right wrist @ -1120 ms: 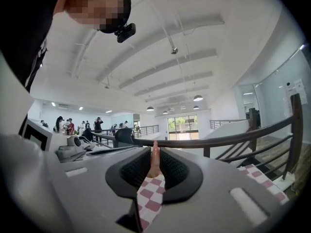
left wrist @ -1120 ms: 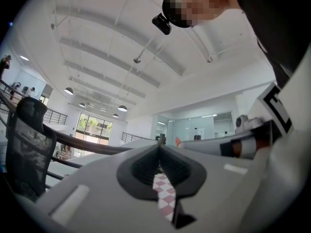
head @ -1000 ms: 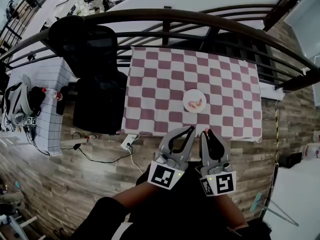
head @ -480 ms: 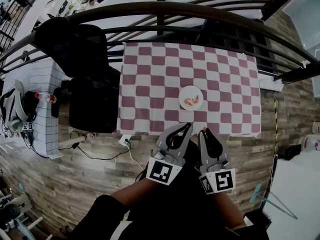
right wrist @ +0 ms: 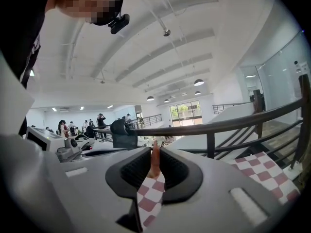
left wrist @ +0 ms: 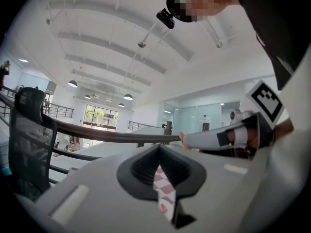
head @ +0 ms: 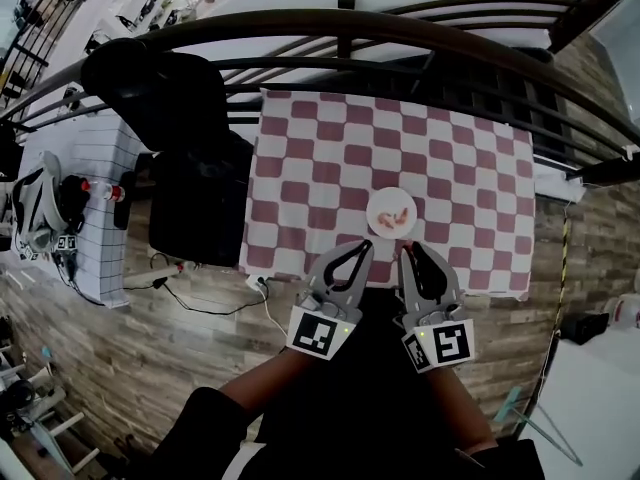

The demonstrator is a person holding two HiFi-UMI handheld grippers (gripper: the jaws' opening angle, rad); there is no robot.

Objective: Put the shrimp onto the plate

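Note:
A white plate [head: 389, 214] with pink shrimp [head: 392, 218] on it sits near the front edge of the red-and-white checkered table [head: 320, 168]. Both grippers hover just short of that edge, side by side. My right gripper [head: 405, 249] is shut on a thin orange-pink shrimp [right wrist: 154, 160], which stands upright between its pads in the right gripper view. My left gripper [head: 366, 244] is shut, with nothing between its jaws [left wrist: 160, 154]. In the left gripper view, the right gripper's tip with the shrimp's end [left wrist: 182, 138] shows to the right.
A dark curved railing [head: 400, 33] runs behind the table. A black office chair [head: 175, 98] stands to the table's left. Further left is a side table with a white grid cloth [head: 95, 168] and gear on it. Cables and a power strip [head: 160, 283] lie on the wood floor.
The head view has shifted, and the table and plate now lie closer to both gripper tips. Both grippers keep the same jaw state, and the shrimp stays in the right one.

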